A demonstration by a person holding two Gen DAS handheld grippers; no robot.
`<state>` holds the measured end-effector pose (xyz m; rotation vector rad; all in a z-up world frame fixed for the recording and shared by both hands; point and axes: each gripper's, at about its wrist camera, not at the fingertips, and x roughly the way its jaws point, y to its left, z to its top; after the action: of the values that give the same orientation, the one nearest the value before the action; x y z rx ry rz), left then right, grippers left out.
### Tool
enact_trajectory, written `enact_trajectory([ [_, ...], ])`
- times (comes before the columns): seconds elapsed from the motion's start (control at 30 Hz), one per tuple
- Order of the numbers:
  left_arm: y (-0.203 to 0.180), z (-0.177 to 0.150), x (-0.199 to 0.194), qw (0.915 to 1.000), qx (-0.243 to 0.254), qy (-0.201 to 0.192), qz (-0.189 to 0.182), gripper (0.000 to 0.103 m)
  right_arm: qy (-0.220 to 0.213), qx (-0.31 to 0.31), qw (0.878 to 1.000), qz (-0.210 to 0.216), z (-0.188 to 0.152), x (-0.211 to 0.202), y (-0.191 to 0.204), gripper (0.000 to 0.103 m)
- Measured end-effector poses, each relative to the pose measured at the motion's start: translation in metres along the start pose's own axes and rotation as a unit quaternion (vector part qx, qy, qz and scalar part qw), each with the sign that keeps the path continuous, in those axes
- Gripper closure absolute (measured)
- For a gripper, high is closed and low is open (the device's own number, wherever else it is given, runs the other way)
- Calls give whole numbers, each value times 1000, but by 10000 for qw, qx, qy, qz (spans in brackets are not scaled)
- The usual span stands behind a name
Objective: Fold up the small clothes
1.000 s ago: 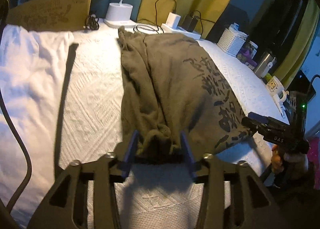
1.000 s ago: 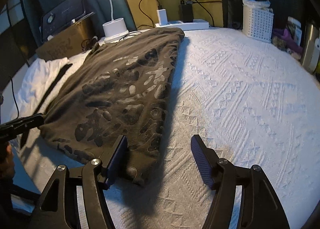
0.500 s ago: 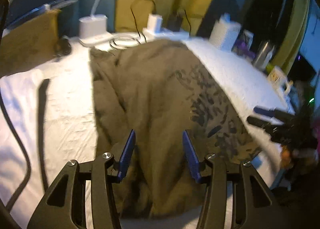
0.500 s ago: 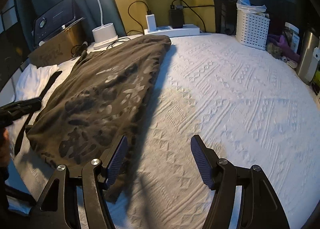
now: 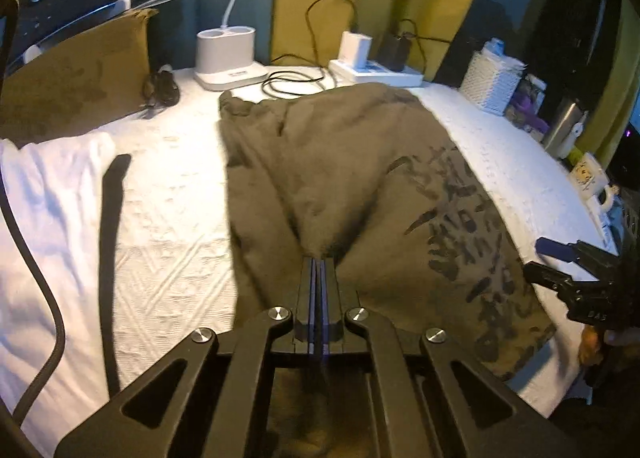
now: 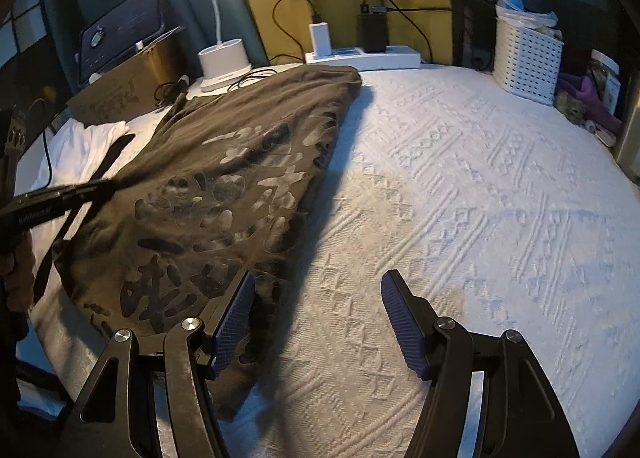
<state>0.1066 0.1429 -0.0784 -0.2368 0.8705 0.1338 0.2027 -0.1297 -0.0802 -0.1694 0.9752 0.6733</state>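
Note:
An olive-brown shirt (image 5: 360,178) with a dark print lies folded lengthwise on the white bedspread (image 6: 480,218). My left gripper (image 5: 318,262) sits over the shirt's near middle, its jaws closing tight on a pinch of cloth that puckers at the tips. In the right wrist view the left gripper (image 6: 108,188) reaches in from the left onto the shirt (image 6: 224,186). My right gripper (image 6: 316,314) hangs open over the shirt's near right corner. One finger is above the cloth, the other above bare bedspread, and nothing is between them. The left wrist view shows the right gripper (image 5: 556,262) at the right edge.
A white garment (image 5: 48,186) and a black strap (image 5: 110,218) lie left of the shirt. Along the back stand a cardboard box (image 5: 76,90), a lamp base (image 5: 226,54), a power strip (image 5: 376,72) with cables and a white basket (image 5: 490,88). A mug (image 5: 590,178) stands at the right.
My left gripper moved from the shirt's bunched near end onto its middle, then its jaws shut on the cloth. The right gripper stayed open.

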Motion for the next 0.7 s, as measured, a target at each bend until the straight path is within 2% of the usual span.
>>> enact_trajectory([
  [0.1, 2, -7, 8, 9999, -53, 99, 52, 102, 57, -149, 9998, -116, -1, 8, 4, 35],
  [0.27, 2, -3, -1, 9999, -31, 137, -52, 101, 178, -196, 9995, -147, 2, 9, 6, 35],
  [0.33, 2, 5, -6, 9999, 10, 94, -92, 101, 192, -183, 9995, -162, 4, 8, 5, 35],
  [0.43, -2, 21, -8, 9998, 191, -63, 38, 101, 123, -186, 9996, -173, 12, 7, 4, 35],
  [0.7, 8, 65, 10, 9992, 269, -248, 161, 99, 43, -54, 9997, -235, 46, 20, -4, 35],
])
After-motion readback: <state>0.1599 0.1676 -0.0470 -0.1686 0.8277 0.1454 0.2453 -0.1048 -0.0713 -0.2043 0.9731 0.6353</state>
